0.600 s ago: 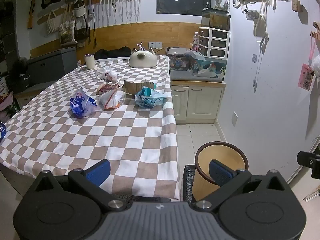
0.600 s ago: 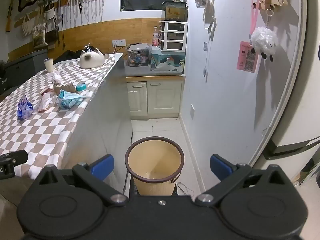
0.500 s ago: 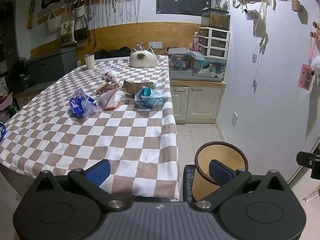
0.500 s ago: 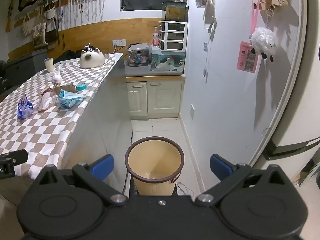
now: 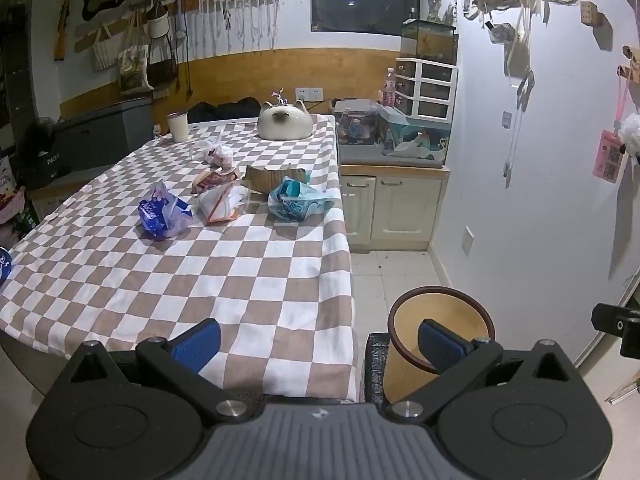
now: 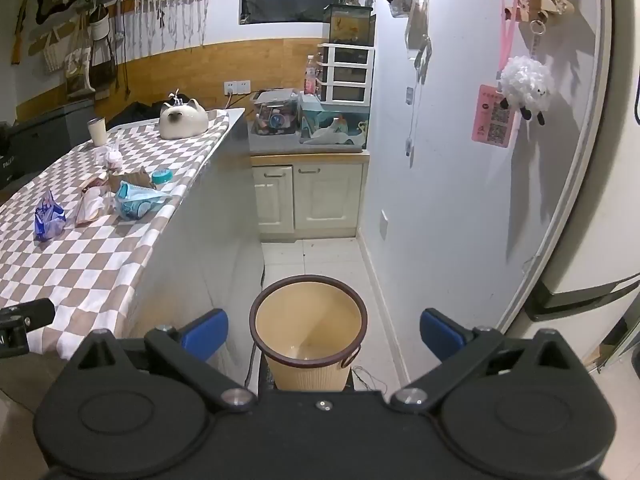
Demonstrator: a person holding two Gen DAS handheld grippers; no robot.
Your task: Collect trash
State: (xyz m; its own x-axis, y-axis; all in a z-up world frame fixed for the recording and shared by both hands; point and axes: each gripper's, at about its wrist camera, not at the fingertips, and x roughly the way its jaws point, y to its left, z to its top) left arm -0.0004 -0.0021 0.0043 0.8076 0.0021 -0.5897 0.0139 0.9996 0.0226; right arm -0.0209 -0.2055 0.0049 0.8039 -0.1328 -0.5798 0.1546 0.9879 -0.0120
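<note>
Several pieces of trash lie mid-table on the checked cloth (image 5: 168,288): a blue wrapper (image 5: 162,212), a white and orange wrapper (image 5: 219,205), a teal packet (image 5: 296,200), torn cardboard (image 5: 269,178) and a knotted clear bag (image 5: 216,154). The same blue wrapper (image 6: 49,216) and teal packet (image 6: 138,202) show in the right wrist view. A yellow bin with a brown rim (image 6: 309,330) stands on the floor beside the table, also seen as the bin (image 5: 440,320). My left gripper (image 5: 318,342) is open over the table's near edge. My right gripper (image 6: 322,332) is open above the bin. Both hold nothing.
A cat-shaped ceramic pot (image 5: 285,122) and a white cup (image 5: 178,127) stand at the table's far end. Cream cabinets (image 6: 310,196) with cluttered boxes on top close off the aisle. A white wall (image 6: 460,200) runs along the right.
</note>
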